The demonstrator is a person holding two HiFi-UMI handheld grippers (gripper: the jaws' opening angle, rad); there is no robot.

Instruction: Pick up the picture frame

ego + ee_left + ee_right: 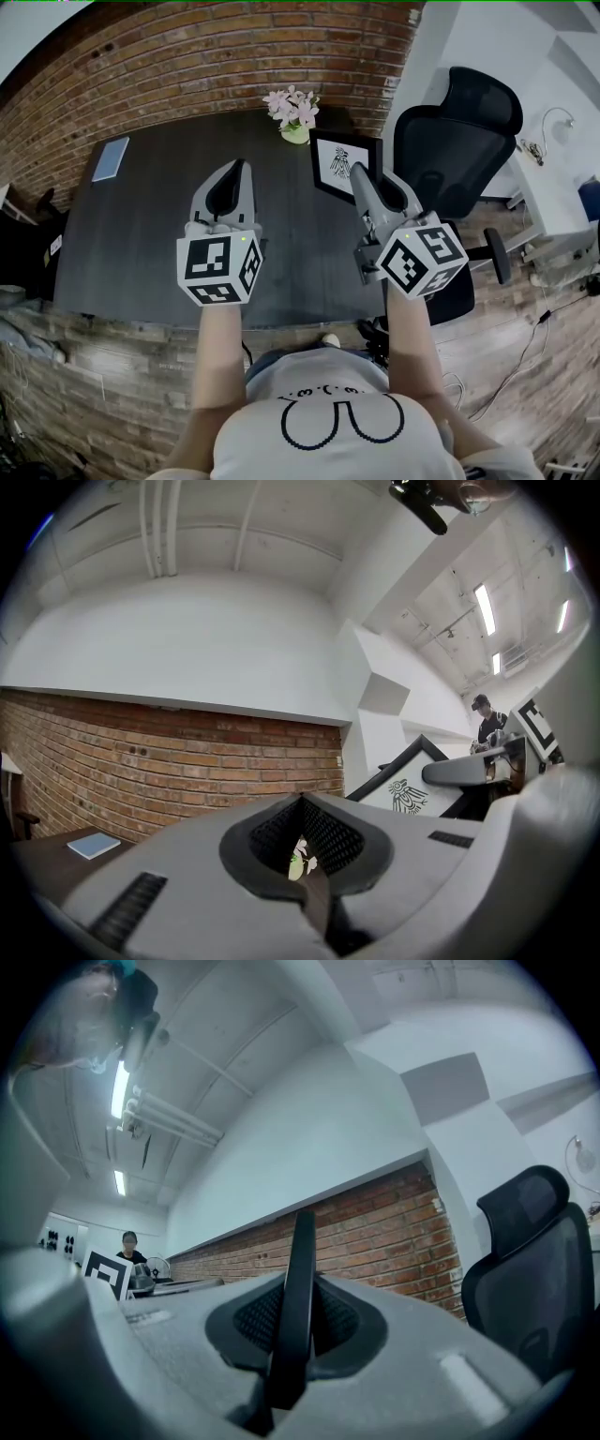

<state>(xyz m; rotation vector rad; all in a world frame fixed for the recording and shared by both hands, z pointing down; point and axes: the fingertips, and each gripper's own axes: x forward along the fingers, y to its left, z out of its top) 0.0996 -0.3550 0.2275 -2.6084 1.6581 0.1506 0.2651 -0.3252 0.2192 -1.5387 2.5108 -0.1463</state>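
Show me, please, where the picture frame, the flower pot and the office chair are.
picture frame (338, 163), head view, on its white print.
flower pot (295, 135), head view, on the pot's side.
office chair (466, 131), head view, on the backrest.

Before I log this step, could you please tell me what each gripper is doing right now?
Left gripper: closed, empty.
Right gripper: closed on the edge of the picture frame.

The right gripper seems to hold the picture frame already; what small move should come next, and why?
Probably lift the right gripper straight up a little: its jaws clamp the black edge of the picture frame, and the flower pot stands close beside it.
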